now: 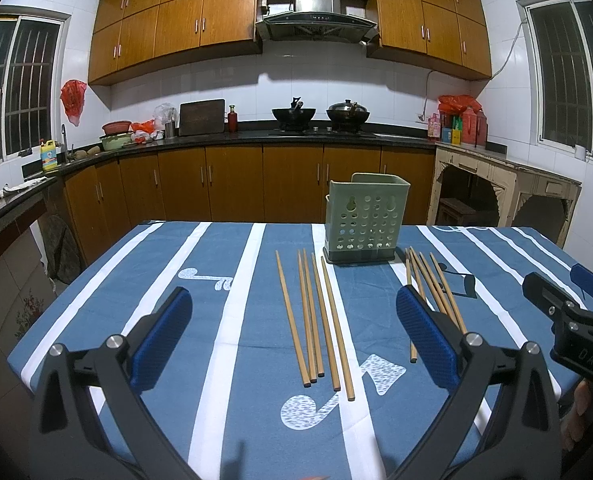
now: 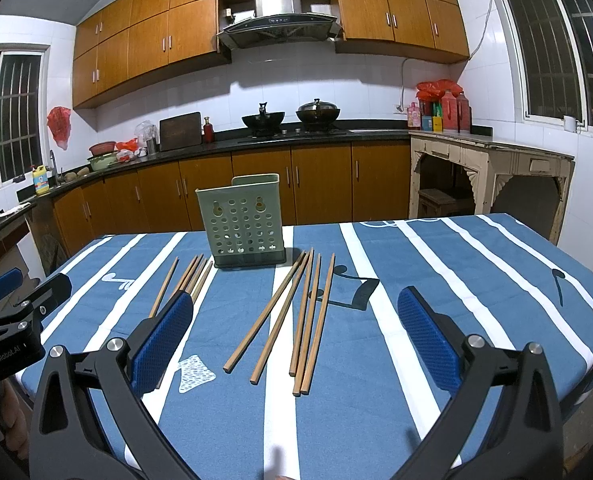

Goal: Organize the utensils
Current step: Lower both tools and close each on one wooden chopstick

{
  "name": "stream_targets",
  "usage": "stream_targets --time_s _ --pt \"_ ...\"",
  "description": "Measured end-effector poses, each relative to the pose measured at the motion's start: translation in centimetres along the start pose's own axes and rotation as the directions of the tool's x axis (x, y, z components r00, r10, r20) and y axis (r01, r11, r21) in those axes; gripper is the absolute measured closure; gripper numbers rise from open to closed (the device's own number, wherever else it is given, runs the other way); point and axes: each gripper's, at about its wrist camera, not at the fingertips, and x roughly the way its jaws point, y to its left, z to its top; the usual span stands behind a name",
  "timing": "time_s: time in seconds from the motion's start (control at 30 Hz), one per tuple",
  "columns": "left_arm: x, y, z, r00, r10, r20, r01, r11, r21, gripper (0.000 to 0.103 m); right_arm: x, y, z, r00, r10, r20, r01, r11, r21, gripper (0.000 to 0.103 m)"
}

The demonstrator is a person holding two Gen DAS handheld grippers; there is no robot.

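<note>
Readable text first: the left wrist view catches "DAS" on the body of the right gripper, while the right wrist view shows "GenRobot.AI" on the left gripper. Labels on the bottles along the back counter are too small to read.

Both grippers hover over the blue striped tablecloth with fingers spread wide, nothing between them. The green perforated utensil holder stands upright near the table's far edge. One bunch of wooden chopsticks lies flat in front of it to the left, and a second bunch, five I think, lies to its right.
</note>
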Motion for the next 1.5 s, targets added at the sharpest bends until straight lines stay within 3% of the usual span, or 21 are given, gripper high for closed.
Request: stream_targets --time_s 0.3,0.47,0.6,0.73,0.8,0.87,0.93,1.03,1.23,1.37,1.5 --pt "0.4 -0.2 -0.1 1.000 0.012 -0.024 -0.012 1.000 -0.008 0.004 0.8 -0.2 -0.3 1.000 -0.004 -0.027 0.004 1.000 0.012 0.002" --pt "3.0 0.7 -1.5 0.994 0.014 -0.105 -0.018 0.999 -0.036 0.004 3.2 -1.8 -1.3 0.993 -0.028 -0.113 0.033 0.998 0.045 0.003" --pt "5.4 2.0 -1.9 0.981 0.023 -0.194 -0.035 0.998 -0.060 0.004 6.8 -2.9 -2.4 0.964 -0.028 -0.265 0.050 0.996 0.079 0.031" --pt "7.9 2.9 -2.1 0.965 0.037 -0.260 -0.054 0.997 -0.061 0.004 10.2 -3.5 -3.6 0.925 -0.008 -0.381 0.053 0.993 0.108 0.051" --pt "8.8 3.1 -2.0 0.960 0.036 -0.278 -0.053 0.997 -0.055 0.011 11.5 -3.5 -4.2 0.908 -0.013 -0.419 0.063 0.992 0.105 0.062" --pt "9.8 3.2 -2.1 0.953 0.026 -0.302 -0.042 0.998 -0.049 0.023 12.4 -3.4 -4.6 0.894 -0.012 -0.449 0.066 0.992 0.106 0.065" --pt "10.9 3.1 -2.2 0.944 0.010 -0.329 -0.029 0.998 -0.051 0.028 12.9 -3.3 -4.8 0.885 -0.010 -0.465 0.066 0.992 0.104 0.067" --pt "12.2 2.9 -2.6 0.932 -0.003 -0.363 -0.018 0.998 -0.056 0.035 13.3 -3.1 -4.9 0.878 -0.016 -0.478 0.066 0.994 0.088 0.070" --pt "14.7 2.4 -3.0 0.902 -0.027 -0.431 0.000 0.998 -0.062 0.052 13.5 -3.6 -4.7 0.875 -0.072 -0.479 0.110 0.993 0.051 0.093" --pt "16.2 2.0 -3.6 0.880 -0.038 -0.473 0.013 0.998 -0.055 0.066 13.8 -4.4 -4.5 0.875 -0.078 -0.478 0.124 0.990 0.066 0.094" --pt "17.2 1.7 -4.0 0.866 -0.042 -0.499 0.020 0.999 -0.049 0.073 14.3 -4.4 -4.3 0.874 -0.078 -0.479 0.124 0.990 0.066 0.094"
